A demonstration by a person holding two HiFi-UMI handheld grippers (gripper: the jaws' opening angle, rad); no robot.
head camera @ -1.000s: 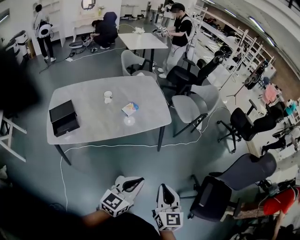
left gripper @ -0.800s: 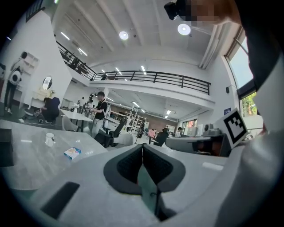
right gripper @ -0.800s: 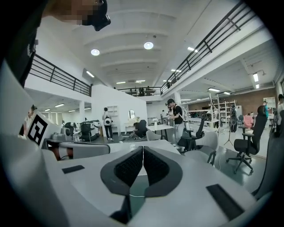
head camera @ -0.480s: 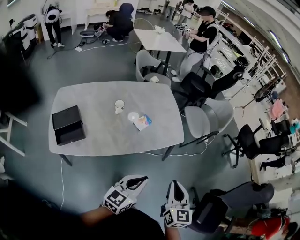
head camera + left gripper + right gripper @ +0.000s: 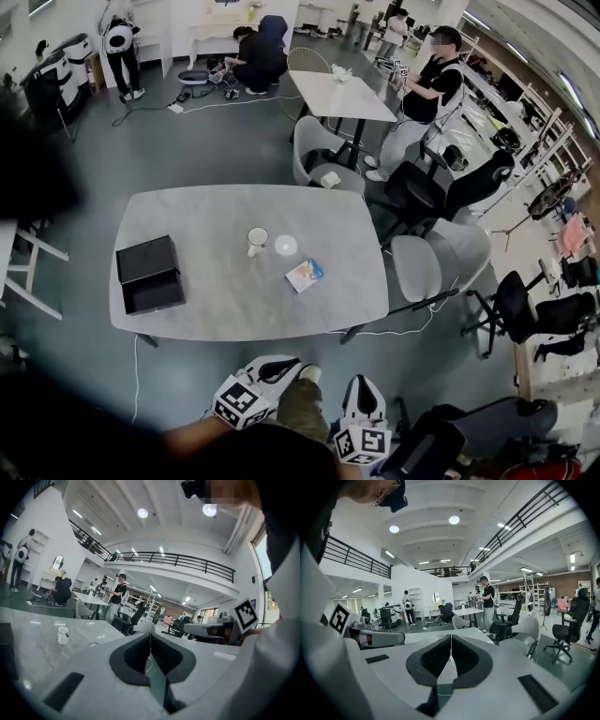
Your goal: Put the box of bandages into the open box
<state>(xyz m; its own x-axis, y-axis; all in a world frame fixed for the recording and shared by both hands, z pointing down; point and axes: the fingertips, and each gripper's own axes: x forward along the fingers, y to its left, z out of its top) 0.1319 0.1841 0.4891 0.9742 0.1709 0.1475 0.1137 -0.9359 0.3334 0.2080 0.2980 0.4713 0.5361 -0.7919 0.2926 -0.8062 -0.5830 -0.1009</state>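
The small colourful box of bandages (image 5: pixel 305 275) lies flat on the grey table (image 5: pixel 216 305), right of centre. The open black box (image 5: pixel 150 274) sits at the table's left end, lid up. Both grippers hang low in front of me, short of the table's near edge. My left gripper (image 5: pixel 281 367) is shut with nothing between its jaws, and its own view shows the pads meeting (image 5: pixel 150 641). My right gripper (image 5: pixel 363 392) is shut and empty too, its pads touching (image 5: pixel 451 645). In the left gripper view the table (image 5: pixel 33 644) shows at the left.
A white mug (image 5: pixel 257 241) and a round white lid-like thing (image 5: pixel 286 246) stand mid-table. Grey chairs (image 5: pixel 441 262) and black office chairs (image 5: pixel 525 314) crowd the right side. A second white table (image 5: pixel 342 94) stands behind, with several people around the room. A white cable (image 5: pixel 136 375) runs on the floor.
My view has moved closer to the table, which now sits lower and more central. Both grippers stay shut, low in front of me. A trouser leg and shoe now show between them.
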